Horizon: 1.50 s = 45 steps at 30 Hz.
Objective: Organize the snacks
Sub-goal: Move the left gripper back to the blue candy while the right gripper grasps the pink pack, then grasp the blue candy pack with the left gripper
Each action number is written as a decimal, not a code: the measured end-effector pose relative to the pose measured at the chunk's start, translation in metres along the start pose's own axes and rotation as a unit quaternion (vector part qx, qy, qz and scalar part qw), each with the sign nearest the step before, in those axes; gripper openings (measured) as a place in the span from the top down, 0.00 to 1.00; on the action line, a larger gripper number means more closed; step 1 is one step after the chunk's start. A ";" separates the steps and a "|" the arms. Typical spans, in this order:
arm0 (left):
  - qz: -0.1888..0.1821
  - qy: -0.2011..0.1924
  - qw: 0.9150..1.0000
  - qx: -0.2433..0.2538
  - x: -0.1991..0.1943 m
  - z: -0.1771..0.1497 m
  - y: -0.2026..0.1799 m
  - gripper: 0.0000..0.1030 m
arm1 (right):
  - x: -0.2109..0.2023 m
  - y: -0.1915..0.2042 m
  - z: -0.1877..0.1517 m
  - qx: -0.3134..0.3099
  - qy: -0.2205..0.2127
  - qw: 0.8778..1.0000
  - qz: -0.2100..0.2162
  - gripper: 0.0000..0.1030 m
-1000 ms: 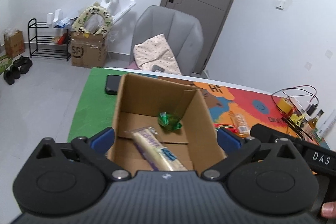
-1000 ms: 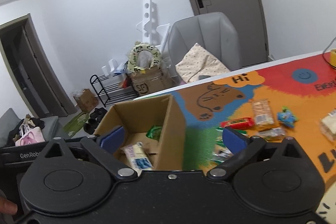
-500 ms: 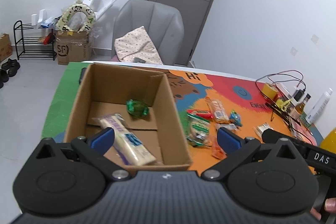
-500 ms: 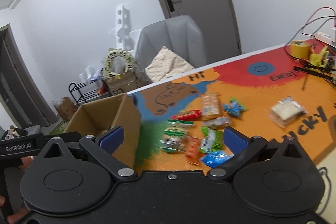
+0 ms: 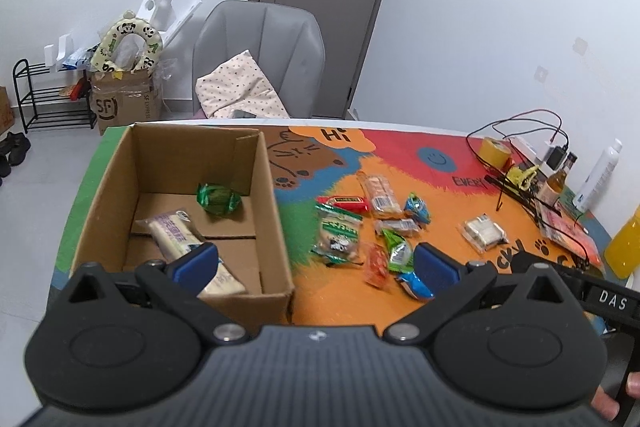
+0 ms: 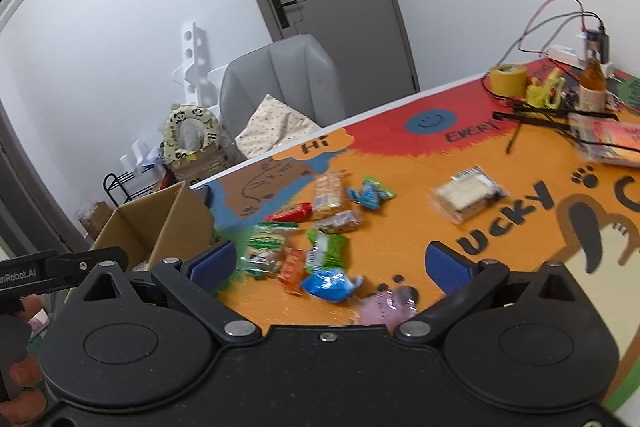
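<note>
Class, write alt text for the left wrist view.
An open left claw hovers over a cardboard box holding two snacks, a green candy and a pale wafer pack. More wrapped snacks lie scattered on the colourful mat beside it.

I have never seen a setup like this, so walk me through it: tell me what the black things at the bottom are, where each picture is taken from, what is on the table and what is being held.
No robot arm here: a person holds a two-finger gripper in each hand, and a camera on each looks forward along its blue-tipped fingers. One picture comes from the left gripper, the other from the right gripper. Both are open and hold nothing. On the colourful table mat stands a cardboard box with a green-wrapped snack and a pale long packet already inside. Beside the box lie loose snack packets, plus a clear-wrapped sandwich-like pack further off. A roll of yellow tape and cables sit at the far end.
</note>
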<state>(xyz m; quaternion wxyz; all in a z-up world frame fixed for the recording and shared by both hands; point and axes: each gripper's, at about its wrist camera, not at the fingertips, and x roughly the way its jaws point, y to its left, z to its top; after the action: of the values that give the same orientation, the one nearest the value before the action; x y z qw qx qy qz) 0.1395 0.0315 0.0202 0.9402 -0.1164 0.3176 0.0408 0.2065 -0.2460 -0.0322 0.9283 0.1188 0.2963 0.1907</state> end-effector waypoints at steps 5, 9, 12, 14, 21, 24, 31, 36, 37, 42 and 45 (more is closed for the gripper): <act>-0.001 0.001 1.000 0.011 -0.001 -0.002 -0.015 0.00 | -0.005 -0.018 -0.003 0.011 0.001 1.000 -0.007 0.00; -0.014 0.009 1.000 0.019 0.005 -0.005 -0.030 0.00 | -0.010 -0.033 -0.006 0.015 0.006 1.000 -0.014 0.00; -0.026 0.015 0.999 0.020 0.012 -0.010 -0.042 0.00 | -0.013 -0.045 -0.009 0.019 0.010 1.000 -0.020 0.00; -0.033 0.018 0.999 0.023 0.017 -0.013 -0.049 0.00 | -0.013 -0.052 -0.011 0.022 0.016 0.999 -0.022 0.00; -0.063 0.023 0.997 0.040 0.033 -0.027 -0.073 0.00 | -0.009 -0.069 -0.022 0.026 0.031 0.999 -0.023 0.01; -0.072 0.031 0.996 0.042 0.044 -0.033 -0.079 0.00 | -0.001 -0.072 -0.030 0.025 0.047 0.998 -0.022 0.07; -0.078 0.035 0.996 0.024 0.068 -0.036 -0.075 0.05 | 0.024 -0.069 -0.038 0.020 0.077 0.997 0.006 0.27; -0.084 0.050 0.995 0.011 0.088 -0.034 -0.072 0.18 | 0.045 -0.064 -0.037 0.016 0.096 0.995 0.017 0.39; -0.085 0.053 0.995 0.008 0.092 -0.033 -0.072 0.21 | 0.051 -0.063 -0.037 0.017 0.100 0.995 0.018 0.41; -0.094 0.068 0.993 0.002 0.111 -0.031 -0.072 0.30 | 0.071 -0.058 -0.038 0.012 0.114 0.993 0.024 0.56; -0.100 0.073 0.992 0.003 0.118 -0.032 -0.076 0.30 | 0.076 -0.057 -0.040 0.007 0.119 0.992 0.030 0.70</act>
<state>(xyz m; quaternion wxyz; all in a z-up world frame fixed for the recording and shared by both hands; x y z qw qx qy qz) 0.2261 -0.0492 -0.0617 0.9141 -0.1475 0.3724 -0.0628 0.2560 -0.2603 -0.1213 0.8794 0.1110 0.4024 0.2291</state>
